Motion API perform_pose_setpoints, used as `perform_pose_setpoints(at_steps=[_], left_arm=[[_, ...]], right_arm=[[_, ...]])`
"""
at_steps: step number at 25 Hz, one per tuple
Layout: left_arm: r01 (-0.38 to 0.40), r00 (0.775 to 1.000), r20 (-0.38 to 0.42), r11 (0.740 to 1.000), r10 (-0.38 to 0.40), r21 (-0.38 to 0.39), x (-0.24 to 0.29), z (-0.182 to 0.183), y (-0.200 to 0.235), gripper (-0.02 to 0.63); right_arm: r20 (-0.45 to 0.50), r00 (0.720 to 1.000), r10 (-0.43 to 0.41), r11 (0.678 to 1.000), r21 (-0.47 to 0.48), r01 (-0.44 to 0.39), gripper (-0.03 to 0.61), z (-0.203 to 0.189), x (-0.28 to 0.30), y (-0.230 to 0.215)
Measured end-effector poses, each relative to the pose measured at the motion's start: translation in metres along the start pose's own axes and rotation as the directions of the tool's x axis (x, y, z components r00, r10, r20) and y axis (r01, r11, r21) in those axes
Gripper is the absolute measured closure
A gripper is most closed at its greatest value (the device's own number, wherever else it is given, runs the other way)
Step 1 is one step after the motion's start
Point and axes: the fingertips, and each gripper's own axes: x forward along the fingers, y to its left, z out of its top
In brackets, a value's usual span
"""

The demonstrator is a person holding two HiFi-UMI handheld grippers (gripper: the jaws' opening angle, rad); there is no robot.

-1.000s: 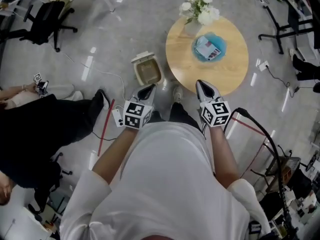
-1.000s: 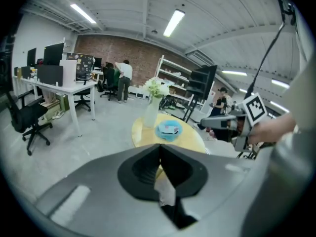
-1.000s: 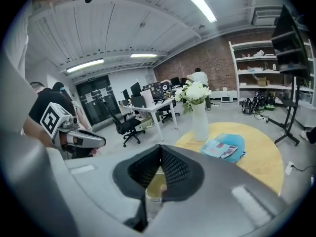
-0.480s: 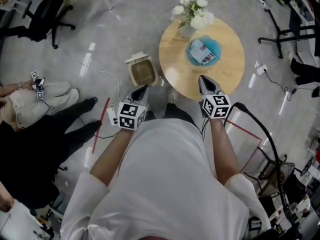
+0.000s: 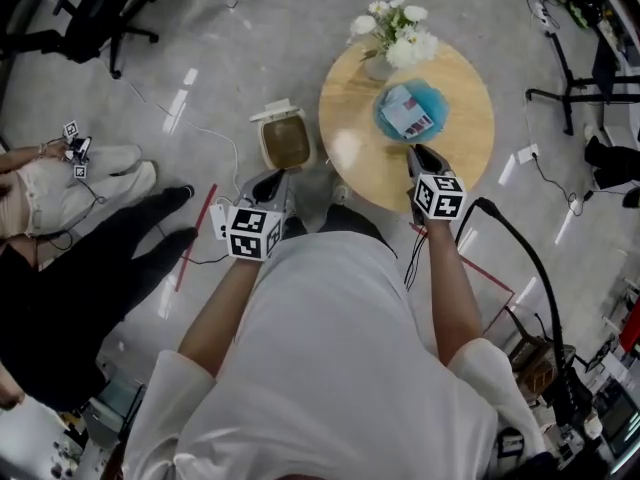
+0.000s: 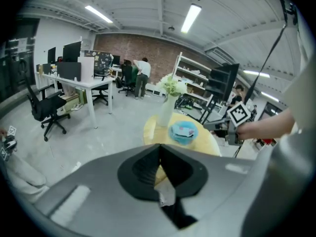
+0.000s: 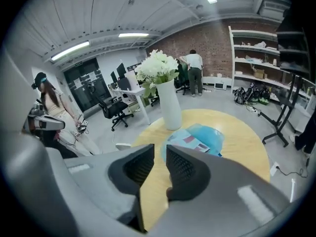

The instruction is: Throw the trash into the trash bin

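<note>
Update: right tongs [image 5: 420,158] have come forward and down over the near edge of the round light-wood surface [image 5: 465,143]. Their jaws have just been opening to a narrow gap, with nothing between them. The target, crumpled blue plastic trash [image 5: 410,111] with a printed white packet on top, lies mid-surface just beyond the tips, near the white vase of flowers [image 5: 392,38]. Left tongs [image 5: 268,183] are closed, nothing clearly held, near the open beige trash bin [image 5: 284,140] on the floor left of the surface. Reads as pre-grasp: 1 pickup, then carry left to the bin.
</note>
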Motion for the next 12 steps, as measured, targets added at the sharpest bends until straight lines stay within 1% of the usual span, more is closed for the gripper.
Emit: perform_pose_setpoints(at_steps=[2, 5, 9, 12], left_arm=[[-0.015, 1.0, -0.003, 1.0, 0.015, -0.012, 0.001, 0.0, 0.002, 0.611], [-0.034, 0.999, -0.01, 0.999, 0.034, -0.027, 0.003, -0.001, 0.005, 0.611], [-0.062, 0.998, -0.016, 0.997, 0.061, -0.05, 0.005, -0.001, 0.009, 0.611], [-0.08, 0.997, -0.021, 0.995, 0.079, -0.063, 0.006, -0.001, 0.012, 0.611]], right_arm=[[-0.039, 0.999, -0.003, 0.999, -0.032, 0.002, 0.488, -0.003, 0.011, -0.009], [-0.113, 0.994, -0.006, 0.992, -0.123, -0.008, 0.476, -0.01, 0.026, -0.02], [-0.207, 0.978, 0.008, 0.973, -0.225, -0.056, 0.458, -0.024, 0.041, -0.033], [-0.253, 0.967, 0.009, 0.952, -0.294, -0.086, 0.447, -0.031, 0.051, -0.039]])
